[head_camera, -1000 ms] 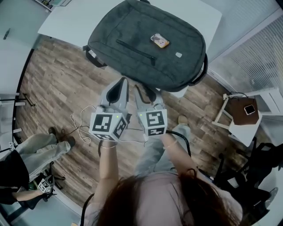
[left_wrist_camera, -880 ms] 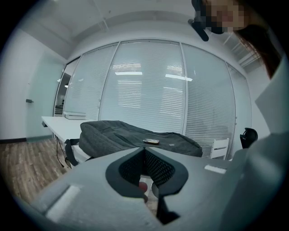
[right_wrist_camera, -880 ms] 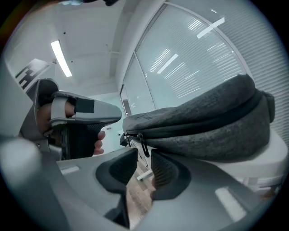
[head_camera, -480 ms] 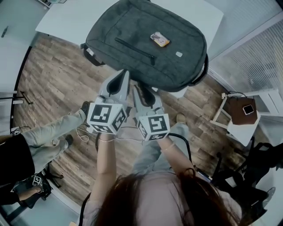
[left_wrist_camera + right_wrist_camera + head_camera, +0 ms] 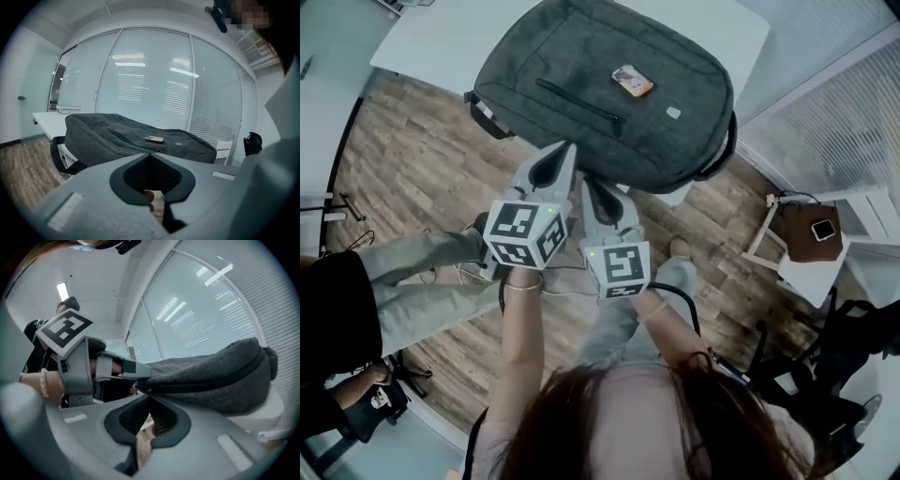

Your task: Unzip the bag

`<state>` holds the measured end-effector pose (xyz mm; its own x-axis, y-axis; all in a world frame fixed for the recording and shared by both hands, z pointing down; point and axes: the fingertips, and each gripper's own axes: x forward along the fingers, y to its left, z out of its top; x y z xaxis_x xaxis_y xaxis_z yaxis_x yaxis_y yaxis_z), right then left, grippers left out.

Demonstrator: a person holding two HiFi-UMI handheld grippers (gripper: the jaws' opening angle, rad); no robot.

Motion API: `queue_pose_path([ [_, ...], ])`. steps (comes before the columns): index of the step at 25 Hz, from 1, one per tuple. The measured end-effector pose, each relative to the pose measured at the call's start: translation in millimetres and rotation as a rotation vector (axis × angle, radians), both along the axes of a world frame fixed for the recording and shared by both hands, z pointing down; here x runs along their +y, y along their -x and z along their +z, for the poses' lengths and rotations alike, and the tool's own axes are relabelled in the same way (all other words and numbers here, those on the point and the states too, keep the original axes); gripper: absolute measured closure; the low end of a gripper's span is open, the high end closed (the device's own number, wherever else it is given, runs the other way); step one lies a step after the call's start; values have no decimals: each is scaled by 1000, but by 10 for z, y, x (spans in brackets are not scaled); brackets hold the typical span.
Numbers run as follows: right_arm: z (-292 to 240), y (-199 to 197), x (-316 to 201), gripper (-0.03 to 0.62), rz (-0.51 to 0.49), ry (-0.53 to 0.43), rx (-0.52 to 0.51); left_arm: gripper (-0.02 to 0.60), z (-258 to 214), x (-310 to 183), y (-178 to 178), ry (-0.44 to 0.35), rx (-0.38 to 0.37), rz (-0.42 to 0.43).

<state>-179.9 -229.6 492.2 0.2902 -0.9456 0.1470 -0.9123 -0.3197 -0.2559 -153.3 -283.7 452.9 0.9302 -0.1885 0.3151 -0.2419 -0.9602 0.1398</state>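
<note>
A grey backpack lies flat on a white table, with a small yellow tag on its top. Both grippers are at its near edge. My left gripper is shut, its tip at the bag's rim; nothing shows between its jaws. The right gripper view shows that left gripper touching the bag's dark seam. My right gripper sits just below the same seam; its jaws are closing and the tips meet. I see nothing between them.
A second person's legs stand on the wooden floor at the left, close to my left arm. A small white stand with a brown item is at the right. Window blinds run behind the table. A black strap hangs off the bag's right side.
My right gripper's jaws have gone from wide apart to closed. Both grippers have crept up to the bag's near edge. The other person's legs have stepped in from the left.
</note>
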Motion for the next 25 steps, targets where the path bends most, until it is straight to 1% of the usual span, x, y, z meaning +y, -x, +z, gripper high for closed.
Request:
queue_pose_path([
  [2, 0, 7, 16, 585, -8, 34, 30, 572, 64, -3, -14, -4, -34, 2],
  [4, 21, 7, 52, 585, -11, 68, 50, 572, 137, 0, -35, -28, -73, 4],
  [6, 41, 8, 96, 585, -10, 94, 63, 572, 189, 2, -45, -37, -90, -3],
  [10, 48, -12, 199, 585, -6, 134, 91, 572, 234, -1, -48, -40, -109, -24],
  [14, 15, -29, 306, 585, -21, 153, 122, 572, 255, -14, -39, -51, -126, -54],
  [20, -2, -143, 529, 585, -38, 166, 153, 572, 269, -13, -57, -54, -116, -95],
  [25, -23, -180, 640, 585, -68, 172, 159, 572, 289, 1, -56, -67, -127, -124],
])
